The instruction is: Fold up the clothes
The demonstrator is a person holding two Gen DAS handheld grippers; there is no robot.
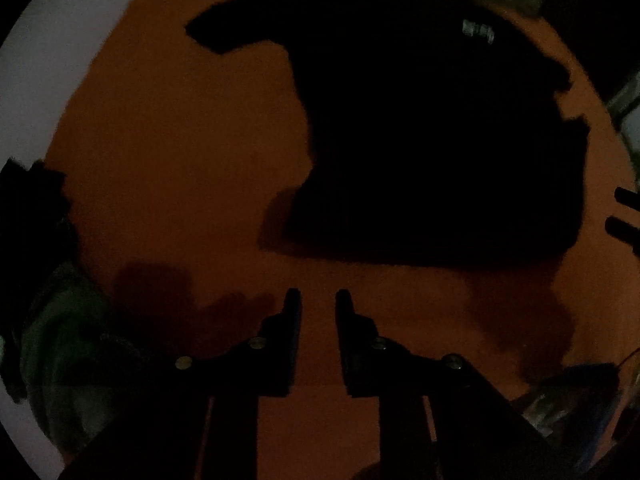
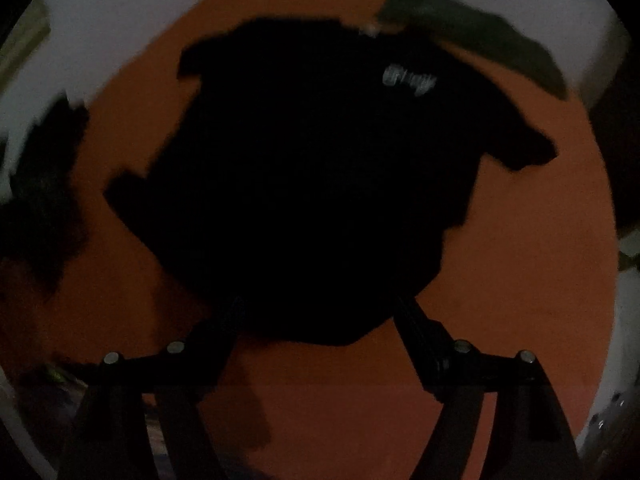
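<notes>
- One black shirt (image 1: 432, 140) lies spread on one orange round table (image 1: 180, 152); in the right wrist view the same shirt (image 2: 312, 184) fills the middle of the table (image 2: 520, 248).
- The shirt shows two short sleeves: in the left wrist view one points toward the upper left and one lies at the right edge of the cloth.
- One small pale printed mark (image 1: 478, 33) sits on the shirt's chest; it shows once in the right wrist view as well (image 2: 408, 79), too blurred to read.
- The left gripper (image 1: 318, 300) hovers over bare table just short of the shirt's lower hem, its two fingers parted by a narrow gap with nothing between them.
- The right gripper (image 2: 316, 304) has its two fingers spread wide, and their tips are lost against the shirt's dark hem, so it cannot be told whether they touch the cloth.
- In the left wrist view two dark finger tips of the right gripper (image 1: 626, 216) show at the far right edge, beside the shirt.
- One dark green cloth (image 2: 480, 36) lies at the table's far edge, just beyond the shirt's collar.
- A second dark heap (image 2: 44, 184) lies at the table's left side, apart from the shirt; what it is cannot be made out in the dim light.
</notes>
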